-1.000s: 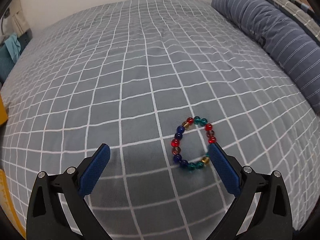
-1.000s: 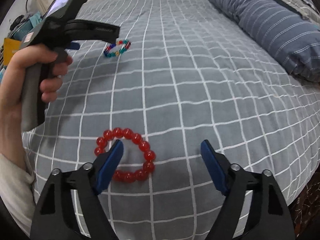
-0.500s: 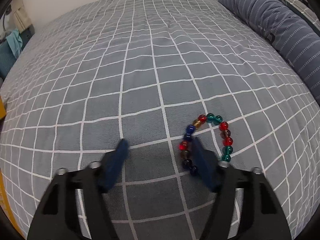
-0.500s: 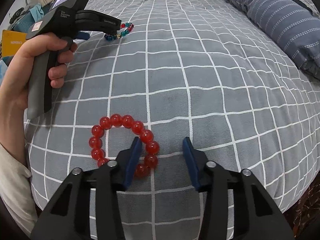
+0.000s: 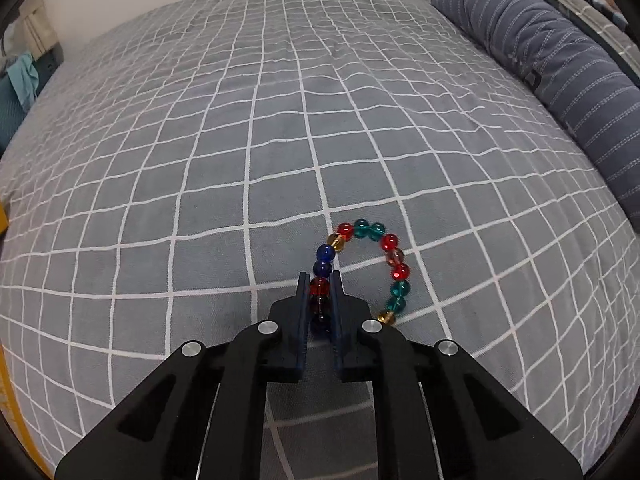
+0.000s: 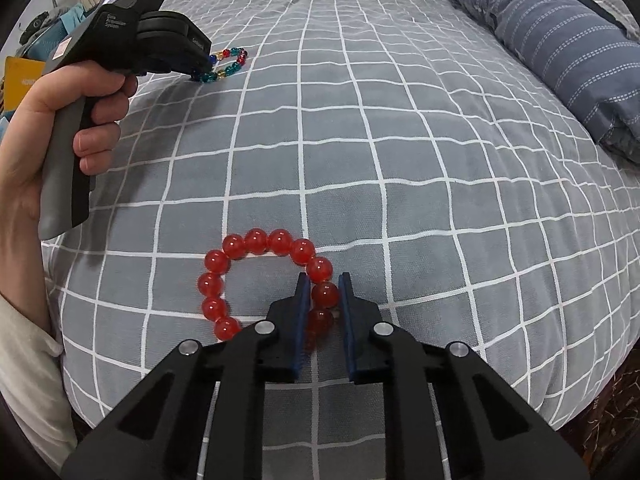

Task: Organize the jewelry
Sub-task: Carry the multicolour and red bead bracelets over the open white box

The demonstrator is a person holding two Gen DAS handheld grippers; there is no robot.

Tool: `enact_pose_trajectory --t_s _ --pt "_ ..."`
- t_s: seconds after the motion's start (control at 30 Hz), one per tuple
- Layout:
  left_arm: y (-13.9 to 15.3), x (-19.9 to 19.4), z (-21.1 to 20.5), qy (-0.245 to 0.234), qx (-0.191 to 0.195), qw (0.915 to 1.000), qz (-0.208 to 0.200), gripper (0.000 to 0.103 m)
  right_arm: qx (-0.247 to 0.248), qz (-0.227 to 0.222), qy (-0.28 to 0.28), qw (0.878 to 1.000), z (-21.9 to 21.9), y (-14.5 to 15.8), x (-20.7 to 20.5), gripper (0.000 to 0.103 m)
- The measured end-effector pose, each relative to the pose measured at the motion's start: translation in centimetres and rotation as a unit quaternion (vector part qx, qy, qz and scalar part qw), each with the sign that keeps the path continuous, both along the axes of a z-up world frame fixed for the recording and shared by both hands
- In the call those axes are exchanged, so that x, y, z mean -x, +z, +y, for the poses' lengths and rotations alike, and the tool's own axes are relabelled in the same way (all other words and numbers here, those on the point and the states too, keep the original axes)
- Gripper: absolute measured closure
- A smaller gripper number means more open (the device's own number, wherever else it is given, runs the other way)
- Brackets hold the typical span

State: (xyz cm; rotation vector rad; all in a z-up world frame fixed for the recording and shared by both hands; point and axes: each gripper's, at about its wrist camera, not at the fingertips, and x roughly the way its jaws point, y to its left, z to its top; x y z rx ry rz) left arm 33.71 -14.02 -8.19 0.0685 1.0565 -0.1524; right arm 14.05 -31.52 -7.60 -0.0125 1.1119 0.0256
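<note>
Both hand-held grippers newly closed: left (image 5: 319, 286) on multicoloured bracelet (image 5: 362, 270), right (image 6: 324, 294) on red bracelet (image 6: 264, 280).

Bed (image 5: 280, 128): covered by a grey bedspread (image 6: 400, 140) with a white grid pattern, lightly wrinkled, spanning nearly the whole of both views.

Lying directly on it:
- Multicoloured bead bracelet (image 5: 390, 258), beads of red, teal, blue and amber, in an open ring flat on the cover.
- Red bead bracelet (image 6: 244, 248), larger uniform translucent red beads, in a ring near the bed's near edge, well apart from the multicoloured one (image 6: 230, 62).
- Blue pillow (image 5: 560, 80) with pale dashed stripes, lying along the right side of the bed.
</note>
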Motion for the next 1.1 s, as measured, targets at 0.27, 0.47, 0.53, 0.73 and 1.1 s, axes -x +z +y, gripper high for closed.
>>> enact_pose_trajectory --t_s 0.27,0.47,0.53,0.73,1.1 --pt "1.7 1.9 0.5 -0.007 0.011 0.9999 0.000 0.094 -0.015 -0.026 -0.004 1.000 -0.2 1.8 0.1 0.090" --pt "2.7 3.2 1.3 -0.008 0.016 0.9998 0.002 0.094 -0.024 -0.044 -0.006 0.999 -0.1 3.0 0.4 0.090" --pt "3.0 3.9 1.7 -0.008 0.016 0.9998 0.002 0.094 -0.029 -0.052 -0.008 0.998 -0.2 3.5 0.5 0.090" --pt "4.6 6.5 2.8 -0.013 0.038 0.9992 -0.005 0.094 -0.030 -0.086 -0.005 0.996 0.6 5.2 0.7 0.090" --pt "6.4 11.8 5.1 -0.006 0.032 0.9992 -0.024 0.094 -0.035 -0.124 -0.004 0.992 2.2 7.4 0.9 0.090"
